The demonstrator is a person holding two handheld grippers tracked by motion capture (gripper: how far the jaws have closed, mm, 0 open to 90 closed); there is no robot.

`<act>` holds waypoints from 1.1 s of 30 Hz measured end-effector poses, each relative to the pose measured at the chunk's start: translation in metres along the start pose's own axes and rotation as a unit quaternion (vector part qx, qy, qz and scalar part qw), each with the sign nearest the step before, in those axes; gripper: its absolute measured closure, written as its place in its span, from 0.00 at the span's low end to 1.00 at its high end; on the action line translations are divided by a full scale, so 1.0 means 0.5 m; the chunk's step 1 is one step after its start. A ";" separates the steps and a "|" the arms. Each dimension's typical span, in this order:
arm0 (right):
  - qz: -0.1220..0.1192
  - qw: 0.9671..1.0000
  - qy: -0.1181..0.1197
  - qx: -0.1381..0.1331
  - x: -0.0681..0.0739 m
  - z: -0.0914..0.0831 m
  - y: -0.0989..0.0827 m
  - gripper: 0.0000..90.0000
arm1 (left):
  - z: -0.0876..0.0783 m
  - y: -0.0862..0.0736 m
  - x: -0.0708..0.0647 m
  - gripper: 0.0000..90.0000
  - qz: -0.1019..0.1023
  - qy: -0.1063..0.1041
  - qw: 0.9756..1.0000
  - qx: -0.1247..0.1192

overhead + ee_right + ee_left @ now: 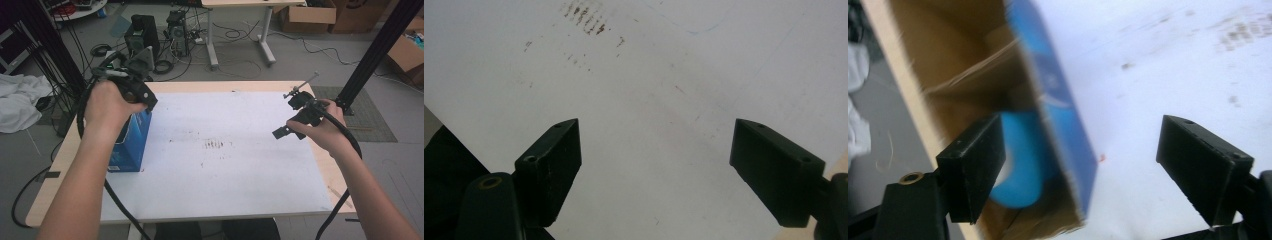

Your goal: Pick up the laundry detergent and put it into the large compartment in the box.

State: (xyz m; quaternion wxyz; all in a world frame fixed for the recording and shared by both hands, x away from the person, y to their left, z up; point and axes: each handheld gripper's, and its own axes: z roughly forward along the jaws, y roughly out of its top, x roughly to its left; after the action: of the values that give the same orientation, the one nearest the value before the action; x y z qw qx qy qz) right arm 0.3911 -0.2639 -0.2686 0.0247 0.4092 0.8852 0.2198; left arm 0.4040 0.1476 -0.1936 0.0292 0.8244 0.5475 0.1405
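A blue carton (131,142) stands upright and open-topped on the left of the white table sheet (225,170). My left gripper (142,102) hovers just above its top. In the left gripper view the box (1058,115) shows its brown inside, with a blue rounded object (1020,160) lying within. The left gripper (1080,167) is open, one jaw over the box opening and the other over the sheet. My right gripper (284,131) is held above the right side of the sheet. In its own view the right gripper (654,167) stands open over bare white sheet (649,90).
Dark scuff marks (216,145) mark the middle of the sheet. The wooden table edge (55,175) runs beside the box. Beyond the table are computer towers (145,32), cables, another desk and cardboard boxes (307,15). A black frame post (380,47) rises at the right.
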 end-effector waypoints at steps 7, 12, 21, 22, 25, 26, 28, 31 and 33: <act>0.004 1.000 -0.001 0.002 0.000 -0.004 -0.001 0.23 | -0.003 0.027 -0.073 0.19 0.058 -0.016 0.998 -0.019; 0.005 1.000 -0.002 0.004 0.000 -0.008 -0.001 0.23 | 0.003 0.044 -0.136 0.18 0.108 -0.034 0.993 -0.027; 0.003 1.000 -0.005 0.010 0.001 -0.007 -0.004 0.23 | 0.028 0.059 -0.198 0.17 0.152 -0.075 0.985 -0.045; 0.007 1.000 -0.005 0.011 0.000 -0.006 -0.004 0.23 | 0.039 0.062 -0.208 0.17 0.157 -0.080 0.983 -0.044; 0.005 1.000 -0.006 0.013 -0.001 -0.006 -0.005 0.23 | 0.051 0.066 -0.216 0.17 0.162 -0.085 0.982 -0.042; 0.008 1.000 -0.005 0.015 -0.001 -0.006 -0.006 0.23 | 0.062 0.068 -0.222 0.17 0.166 -0.089 0.981 -0.038; 0.007 1.000 -0.007 0.016 -0.003 -0.005 -0.007 0.23 | 0.068 0.069 -0.225 0.17 0.167 -0.090 0.981 -0.038; 0.008 1.000 -0.008 0.017 -0.004 -0.005 -0.005 0.23 | 0.079 0.071 -0.230 0.17 0.169 -0.096 0.980 -0.037; 0.007 1.000 -0.008 0.016 -0.004 -0.005 -0.005 0.23 | 0.085 0.071 -0.232 0.17 0.170 -0.097 0.980 -0.036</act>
State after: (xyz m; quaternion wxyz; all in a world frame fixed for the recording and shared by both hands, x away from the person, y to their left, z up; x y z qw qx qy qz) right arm 0.3900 -0.2675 -0.2675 0.0234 0.4175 0.8856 0.2021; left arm 0.4051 0.0322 -0.2505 0.0877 0.9137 0.3883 0.0823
